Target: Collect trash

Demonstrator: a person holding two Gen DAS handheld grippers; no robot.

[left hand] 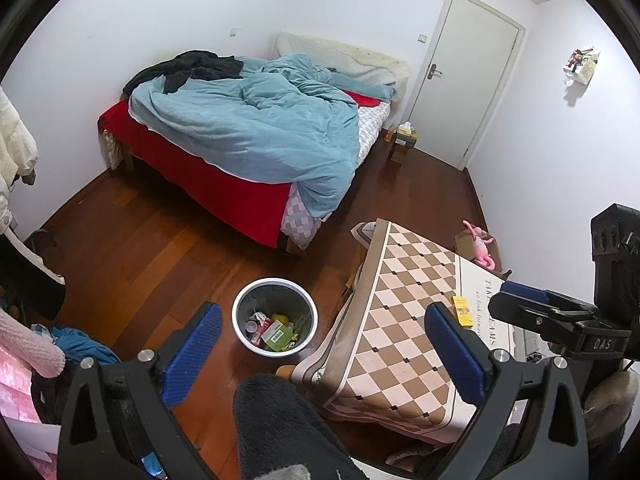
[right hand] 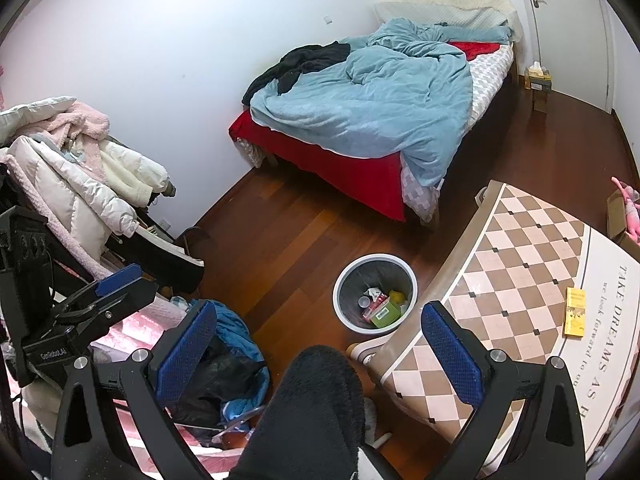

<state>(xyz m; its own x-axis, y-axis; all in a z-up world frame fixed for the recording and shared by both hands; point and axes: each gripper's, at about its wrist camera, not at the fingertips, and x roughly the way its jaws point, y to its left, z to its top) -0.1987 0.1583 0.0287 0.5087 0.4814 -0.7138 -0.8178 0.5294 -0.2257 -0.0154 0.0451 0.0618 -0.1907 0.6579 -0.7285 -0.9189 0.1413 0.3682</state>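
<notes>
Both the left gripper and the right gripper hold their jaws wide apart and empty. Lower centre, the trash bin sits on the floor, already holding wrappers. Next likely step — reaching the yellow packet on the checkered surface, lower right.

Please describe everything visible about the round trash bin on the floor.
The trash bin is round, with a white rim and dark inside, perhaps a liner. It stands upright and open on the wooden floor, beside the table with the checkered cloth. It holds some trash: a green box, something yellow, crumpled white paper and red packaging. Neither gripper touches it.
</notes>
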